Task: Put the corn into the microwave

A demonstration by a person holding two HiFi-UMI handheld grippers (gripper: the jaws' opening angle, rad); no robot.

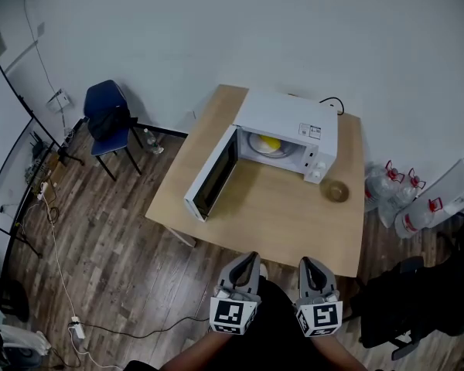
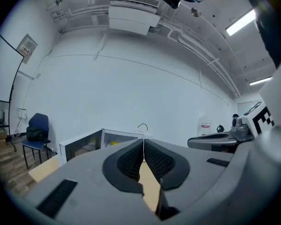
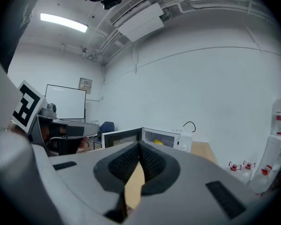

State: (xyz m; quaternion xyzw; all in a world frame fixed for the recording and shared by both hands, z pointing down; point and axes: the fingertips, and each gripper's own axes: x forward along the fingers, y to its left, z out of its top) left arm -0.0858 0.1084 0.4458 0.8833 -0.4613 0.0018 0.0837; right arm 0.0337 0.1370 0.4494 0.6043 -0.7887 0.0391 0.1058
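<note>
I have my left claw (image 1: 249,256) and right claw (image 1: 308,262) both clenched on nothing, short of the bench (image 1: 282,219). The corn (image 1: 270,142) lies inside the microwave (image 1: 288,117), its door (image 1: 213,175) open.

White walls (image 1: 294,29), wood floor (image 1: 116,246), blue chair (image 1: 107,118)

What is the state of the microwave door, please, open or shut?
Open: the door stands swung out from the microwave, and the yellow corn shows inside.
</note>
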